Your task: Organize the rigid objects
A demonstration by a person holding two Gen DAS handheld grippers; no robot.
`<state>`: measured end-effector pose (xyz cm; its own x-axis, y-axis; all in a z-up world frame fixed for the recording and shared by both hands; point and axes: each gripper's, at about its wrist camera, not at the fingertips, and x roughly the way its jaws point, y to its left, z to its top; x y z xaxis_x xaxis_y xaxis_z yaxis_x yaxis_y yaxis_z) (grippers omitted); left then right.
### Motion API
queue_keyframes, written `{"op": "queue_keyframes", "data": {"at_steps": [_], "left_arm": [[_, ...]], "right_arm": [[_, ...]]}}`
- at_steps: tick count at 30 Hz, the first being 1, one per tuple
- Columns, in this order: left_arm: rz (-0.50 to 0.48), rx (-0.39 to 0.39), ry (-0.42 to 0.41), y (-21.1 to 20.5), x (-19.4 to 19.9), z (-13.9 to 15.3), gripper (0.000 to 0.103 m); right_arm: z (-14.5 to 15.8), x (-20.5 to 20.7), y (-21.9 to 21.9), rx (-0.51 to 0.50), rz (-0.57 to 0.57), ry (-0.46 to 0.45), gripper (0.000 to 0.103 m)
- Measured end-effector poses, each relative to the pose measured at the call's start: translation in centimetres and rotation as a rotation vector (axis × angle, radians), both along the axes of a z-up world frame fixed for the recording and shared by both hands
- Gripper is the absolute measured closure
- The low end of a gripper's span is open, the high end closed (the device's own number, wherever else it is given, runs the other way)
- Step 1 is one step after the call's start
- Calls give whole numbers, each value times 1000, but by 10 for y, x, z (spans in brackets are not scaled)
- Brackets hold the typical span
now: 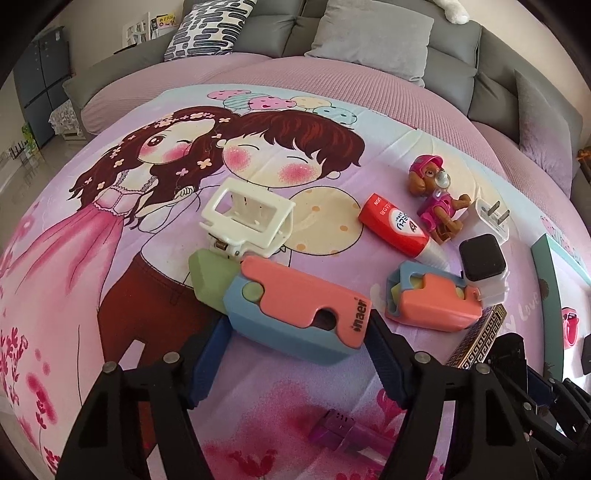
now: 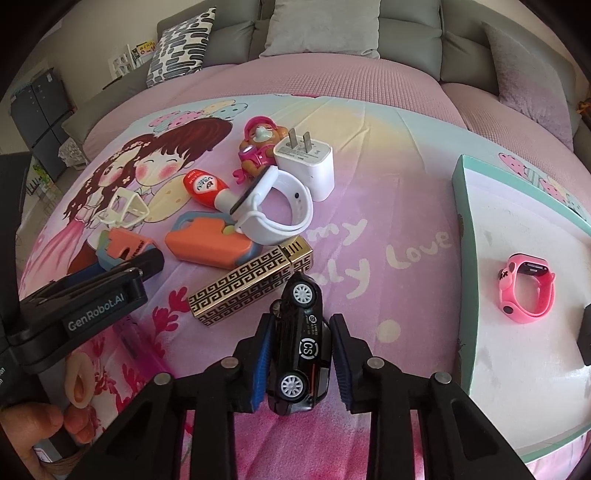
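Observation:
A salmon and blue toy with a green tip (image 1: 295, 310) lies across the bedsheet, and my left gripper (image 1: 297, 321) is shut on it, one blue pad pressing each long side. In the right wrist view my right gripper (image 2: 300, 319) is shut on a black toy car (image 2: 303, 350) that lies on its side, wheels facing the camera. At the right sits a teal-rimmed white tray (image 2: 461, 240) with a pink watch (image 2: 524, 288) in it. The left gripper (image 2: 122, 273) also shows there, at the left.
Clustered on the sheet are a white claw clip (image 1: 251, 218), a red tube (image 1: 399, 229), a pup figure (image 1: 432, 192), a white charger (image 1: 491, 221), a white watch (image 1: 484, 262), a second salmon toy (image 1: 432, 295) and a gold patterned lighter (image 2: 251, 284). Grey sofa cushions (image 2: 325, 26) lie behind.

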<state>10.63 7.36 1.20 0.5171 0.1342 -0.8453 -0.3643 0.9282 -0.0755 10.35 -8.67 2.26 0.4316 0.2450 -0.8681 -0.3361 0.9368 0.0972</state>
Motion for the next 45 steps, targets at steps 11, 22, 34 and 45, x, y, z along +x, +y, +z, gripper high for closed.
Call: {"op": "queue_keyframes", "data": {"at_steps": [11,22,34,45], "left_arm": [[-22,-49,-57,-1,-4,12,29],[-51,-40,-77,-9,-4,22,79],[12,-24,-104,4,-6,25,61],[50,4,-118,14,-2,24,23]], "right_arm": [[13,-1,-9,41,-17,-38,71],[26,-3,-15,66,-30,-77,71],[24,-1,-19,72,-41,-69,71],[23,3,-25,90,-59,-58,71]]}}
